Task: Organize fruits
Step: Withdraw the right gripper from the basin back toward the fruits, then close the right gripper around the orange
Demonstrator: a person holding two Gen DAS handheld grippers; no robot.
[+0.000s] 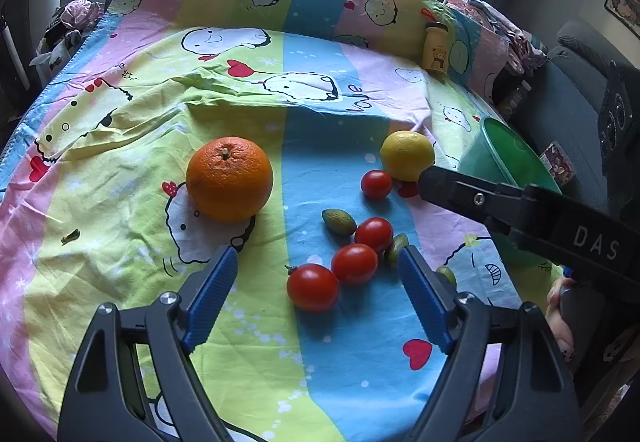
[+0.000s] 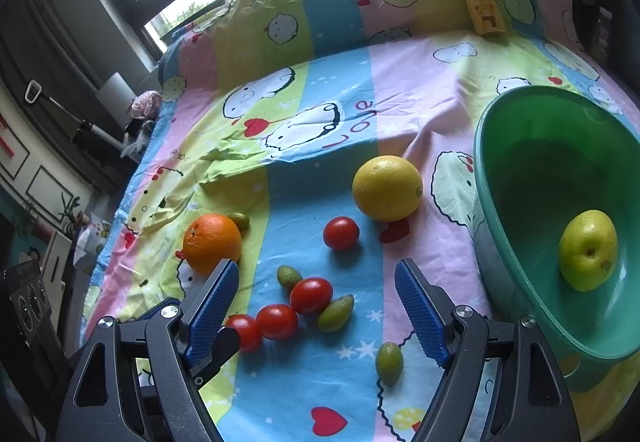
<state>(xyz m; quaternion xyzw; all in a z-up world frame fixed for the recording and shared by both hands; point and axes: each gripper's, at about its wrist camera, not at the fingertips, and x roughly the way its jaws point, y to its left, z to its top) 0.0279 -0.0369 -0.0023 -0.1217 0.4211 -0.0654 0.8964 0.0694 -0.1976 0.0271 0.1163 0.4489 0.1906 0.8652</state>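
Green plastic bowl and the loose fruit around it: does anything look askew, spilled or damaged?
The green plastic bowl sits tilted, its mouth facing the fruit, with a yellow-green apple inside. The colourful cartoon bedsheet is wrinkled. Nothing looks spilled or damaged.

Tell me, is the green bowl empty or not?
Not empty. The bowl holds one yellow-green apple; the other fruit lies outside it.

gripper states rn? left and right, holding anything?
Left gripper: open, holding nothing, jaws hanging over the tomatoes.
Right gripper: open, holding nothing, also above the fruit on the sheet.
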